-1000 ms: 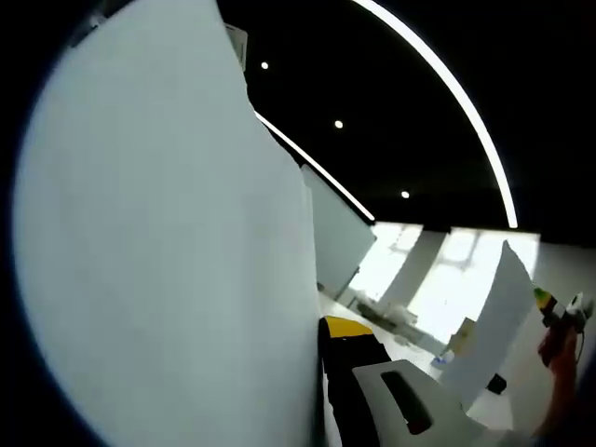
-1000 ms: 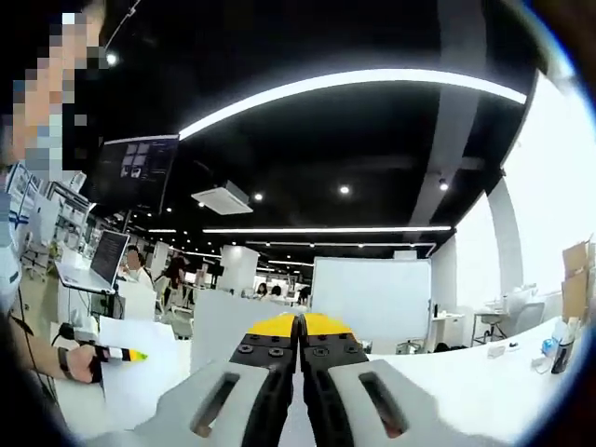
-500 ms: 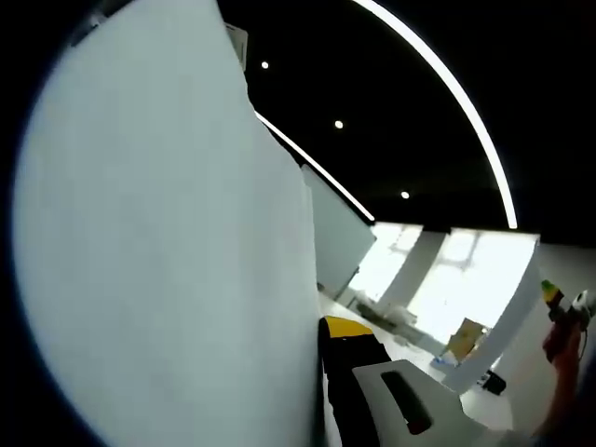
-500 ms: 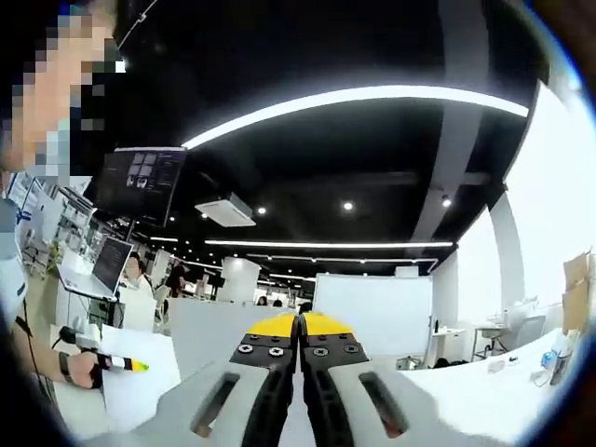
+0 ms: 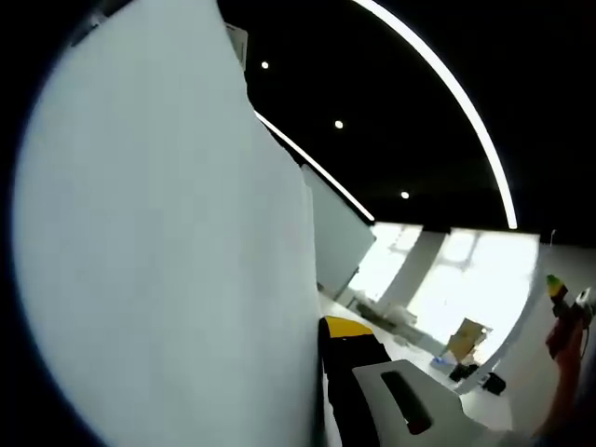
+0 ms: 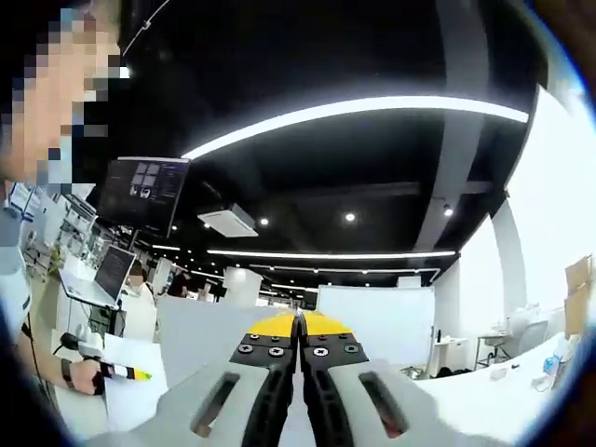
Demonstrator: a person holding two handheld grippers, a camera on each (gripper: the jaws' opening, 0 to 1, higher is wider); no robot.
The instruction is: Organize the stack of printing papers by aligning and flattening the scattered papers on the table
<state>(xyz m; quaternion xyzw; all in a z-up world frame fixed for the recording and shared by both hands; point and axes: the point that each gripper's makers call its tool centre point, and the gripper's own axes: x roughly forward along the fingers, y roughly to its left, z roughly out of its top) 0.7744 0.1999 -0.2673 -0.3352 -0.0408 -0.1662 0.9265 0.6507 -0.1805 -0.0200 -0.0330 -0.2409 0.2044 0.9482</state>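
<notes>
up close on my left gripper view, a big white sheet of paper point(image 5: 158, 242) stands on edge and blocks the whole left half. my left gripper point(image 5: 326, 337) shows one black jaw with a yellow tip and a white body, lying right against the edge of that sheet. the other jaw is hidden behind the paper, so i cannot tell for sure whether the jaws are pinching it. beyond the sheet i see a dark ceiling with a long curved light strip point(image 5: 447, 93), small round spotlights, and a bright window area low on the right. at the far right edge a hand point(image 5: 562, 340) reaches in beside something small tipped yellow and green; it is too small to make out.

on my right gripper view, my right gripper point(image 6: 299, 326) points upward toward the ceiling. its two black jaws with yellow tips are pressed together, with a thin white edge seen between them lower down, which looks like paper, though i can't be certain. low on the left, a hand point(image 6: 86, 374) grips a dark handle with a yellow tip against another white sheet point(image 6: 130, 386). behind stand a whiteboard point(image 6: 372, 324), a hanging screen point(image 6: 142, 191), and a laptop point(image 6: 93, 279) on a desk.
</notes>
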